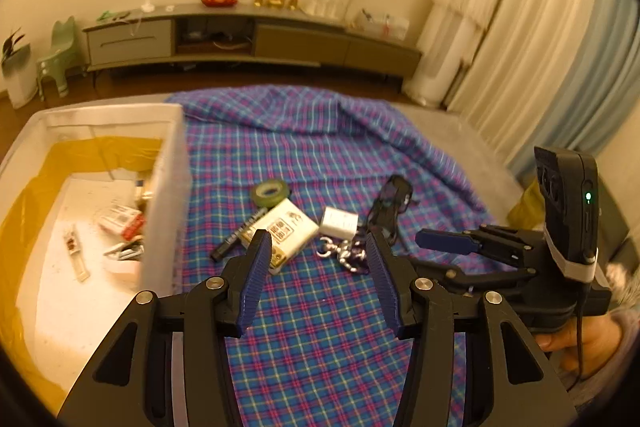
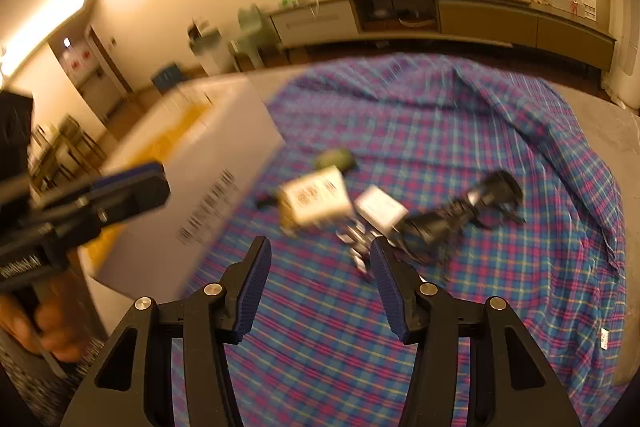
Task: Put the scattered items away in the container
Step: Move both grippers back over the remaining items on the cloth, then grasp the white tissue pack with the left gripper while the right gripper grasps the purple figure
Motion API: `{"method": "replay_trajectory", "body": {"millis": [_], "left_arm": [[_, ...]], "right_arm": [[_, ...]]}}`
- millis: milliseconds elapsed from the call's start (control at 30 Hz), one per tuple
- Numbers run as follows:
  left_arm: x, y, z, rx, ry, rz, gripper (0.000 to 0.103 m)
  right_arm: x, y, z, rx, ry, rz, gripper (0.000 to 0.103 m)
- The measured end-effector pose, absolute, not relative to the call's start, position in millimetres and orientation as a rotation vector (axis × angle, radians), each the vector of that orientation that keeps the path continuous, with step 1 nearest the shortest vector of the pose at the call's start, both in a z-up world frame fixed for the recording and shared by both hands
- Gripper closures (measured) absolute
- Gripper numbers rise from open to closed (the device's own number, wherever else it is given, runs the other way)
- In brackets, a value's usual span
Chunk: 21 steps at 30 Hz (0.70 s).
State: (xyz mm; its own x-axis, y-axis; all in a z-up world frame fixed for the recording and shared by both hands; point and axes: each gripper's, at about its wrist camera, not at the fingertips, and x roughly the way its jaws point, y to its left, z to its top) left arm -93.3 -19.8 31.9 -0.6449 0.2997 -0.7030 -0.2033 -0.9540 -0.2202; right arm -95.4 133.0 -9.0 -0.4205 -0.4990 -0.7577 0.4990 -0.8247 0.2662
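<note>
A white container (image 1: pixel 168 187) lined with yellow plastic stands at the left on a plaid cloth (image 1: pixel 320 327) and holds several small items. Scattered on the cloth are a green tape roll (image 1: pixel 271 191), a black marker (image 1: pixel 239 235), a white box (image 1: pixel 289 231), a small white adapter (image 1: pixel 339 221), a metal keychain (image 1: pixel 347 254) and black glasses (image 1: pixel 390 205). My left gripper (image 1: pixel 316 241) is open and empty, above the cloth just short of the box and keychain. My right gripper (image 2: pixel 320 247) is open and empty, near the keychain (image 2: pixel 358 241); it shows in the left wrist view (image 1: pixel 448 241).
The container (image 2: pixel 208 179) is at the left in the blurred right wrist view, with the left gripper (image 2: pixel 132 187) in front of it. A grey table edge (image 1: pixel 460 143) lies beyond the cloth. A low cabinet (image 1: pixel 248 39) lines the far wall.
</note>
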Motion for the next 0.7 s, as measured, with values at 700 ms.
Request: {"method": "replay_trajectory", "body": {"millis": [700], "left_arm": [[-167.1,18.2,-70.8,-1.373,0.121,2.646,0.042]], "right_arm": [[-118.0,132.9,-95.1,1.248,0.433,-2.204,0.052]]}}
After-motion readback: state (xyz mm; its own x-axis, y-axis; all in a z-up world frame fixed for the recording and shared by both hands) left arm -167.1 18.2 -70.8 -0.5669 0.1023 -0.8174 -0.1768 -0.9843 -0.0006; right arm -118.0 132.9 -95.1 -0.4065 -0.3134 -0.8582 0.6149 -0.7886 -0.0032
